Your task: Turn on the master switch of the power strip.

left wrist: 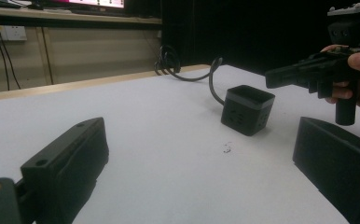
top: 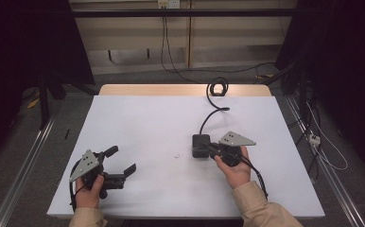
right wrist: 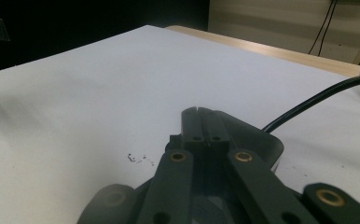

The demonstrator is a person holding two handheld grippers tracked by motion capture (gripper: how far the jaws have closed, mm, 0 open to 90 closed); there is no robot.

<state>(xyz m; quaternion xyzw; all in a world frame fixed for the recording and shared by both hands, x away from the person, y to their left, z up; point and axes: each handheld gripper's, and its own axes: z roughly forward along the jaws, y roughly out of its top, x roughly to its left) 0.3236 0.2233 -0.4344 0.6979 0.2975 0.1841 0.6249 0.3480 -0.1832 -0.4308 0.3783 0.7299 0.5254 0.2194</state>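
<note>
High view: small black cube-shaped power adapter [top: 200, 145] w/ black cord [top: 212, 111] sits mid-right on the white-topped bench [top: 138, 118]; right gripper [top: 213, 150] at its near side, jaws together, prob. lining up a push or pick. Left gripper [top: 122, 161] parked, jaws wide, nothing in them.

Left gripper view: adapter stands free, right gripper just above it.

Right gripper view: jaws pinched together over the adapter. No containers.

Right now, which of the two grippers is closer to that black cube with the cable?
The right. The right gripper hangs just above the black cube, jaws shut. The left gripper sits far off near the table's front left, jaws open.
</note>
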